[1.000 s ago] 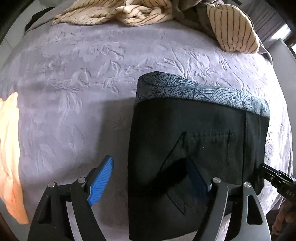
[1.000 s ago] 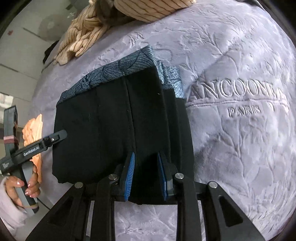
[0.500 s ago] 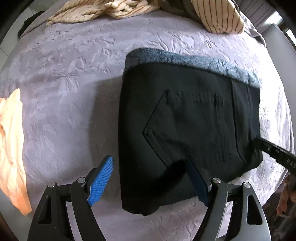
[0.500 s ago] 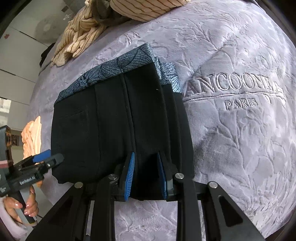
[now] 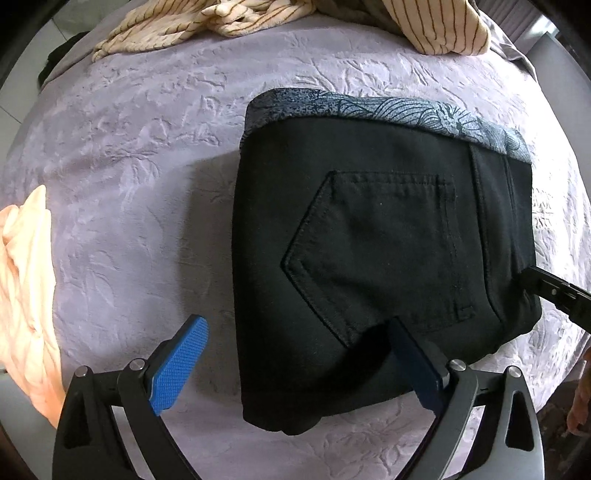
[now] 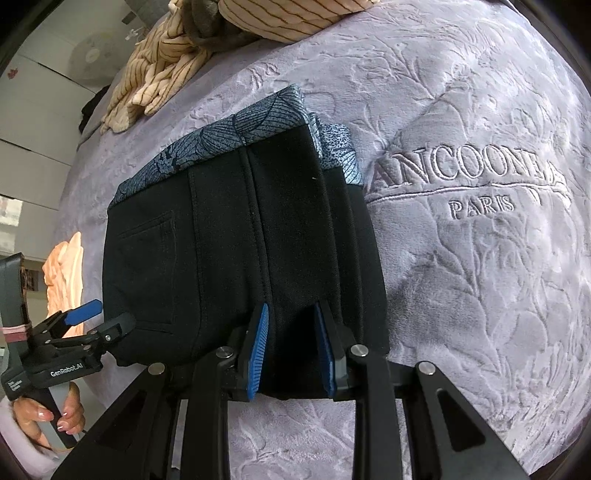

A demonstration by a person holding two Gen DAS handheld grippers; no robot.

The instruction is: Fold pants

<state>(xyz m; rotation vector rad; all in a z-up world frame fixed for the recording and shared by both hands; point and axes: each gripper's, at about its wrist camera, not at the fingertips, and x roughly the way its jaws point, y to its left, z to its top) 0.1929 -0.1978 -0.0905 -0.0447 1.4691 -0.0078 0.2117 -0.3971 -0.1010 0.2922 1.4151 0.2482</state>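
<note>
Left gripper (image 5: pixel 297 363): nearest item in the left wrist view. Fingers spread wide; blue-padded left finger (image 5: pixel 180 363) over bare blanket, right finger (image 5: pixel 415 363) over the near portion of the pants. Holding nothing. Also seen from the right wrist view at the left side (image 6: pixel 92 317), gripped by a hand (image 6: pixel 48 415) with pale nails.

Right gripper (image 6: pixel 291 347): fingers narrowly set, clamped on the near folded edge of the pants, black cloth bunched between the blue pads (image 6: pixel 258 343). Its tip enters the left wrist view at the right edge (image 5: pixel 554 291), touching the side of the pants.

Pants (image 5: pixel 373 266): black, folded into a compact rectangle, back pocket (image 5: pixel 373 251) facing up with the point of the pocket toward the left. Lying flat near the middle of the bed, closer to its near edge.

Patterned cloth (image 5: pixel 388 110): blue-grey with leaf and line print, showing as a band along the far edge of the pants. Whether it lies under them or is part of them, I cannot tell.

Blanket (image 5: pixel 140 155): lilac plush, embossed with leaves, covering the bed; stitched lettering (image 6: pixel 476 184) reads in part "PARIS", just to the right of the pants.

Peach cloth (image 5: pixel 26 280): crumpled, at the left edge of the bed, well apart from the pants.

Striped cloth (image 5: pixel 229 18): cream with brown stripes, heaped along the far edge of the bed.
</note>
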